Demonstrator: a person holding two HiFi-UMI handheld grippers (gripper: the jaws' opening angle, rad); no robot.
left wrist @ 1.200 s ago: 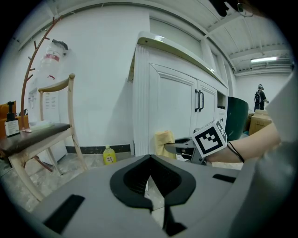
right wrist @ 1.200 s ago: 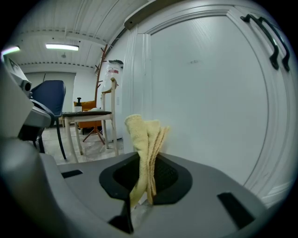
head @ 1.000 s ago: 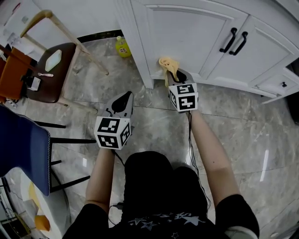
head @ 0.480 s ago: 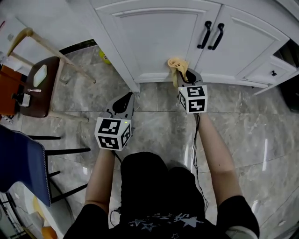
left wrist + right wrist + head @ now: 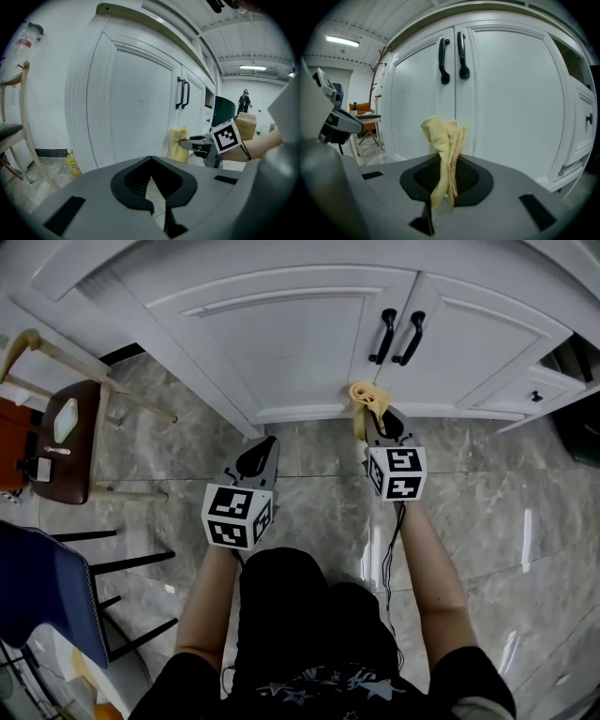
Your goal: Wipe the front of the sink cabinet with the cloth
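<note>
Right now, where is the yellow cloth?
In the head view the yellow cloth is right of centre, clamped in the right gripper, low by the white cabinet door, just below the two black handles.

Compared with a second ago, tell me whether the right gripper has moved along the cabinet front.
Yes. The right gripper, shut on the yellow cloth, has slid rightward along the left door, toward the black handles.

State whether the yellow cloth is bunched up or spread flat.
Bunched: the cloth stands in upright folds, pinched in the right gripper.
</note>
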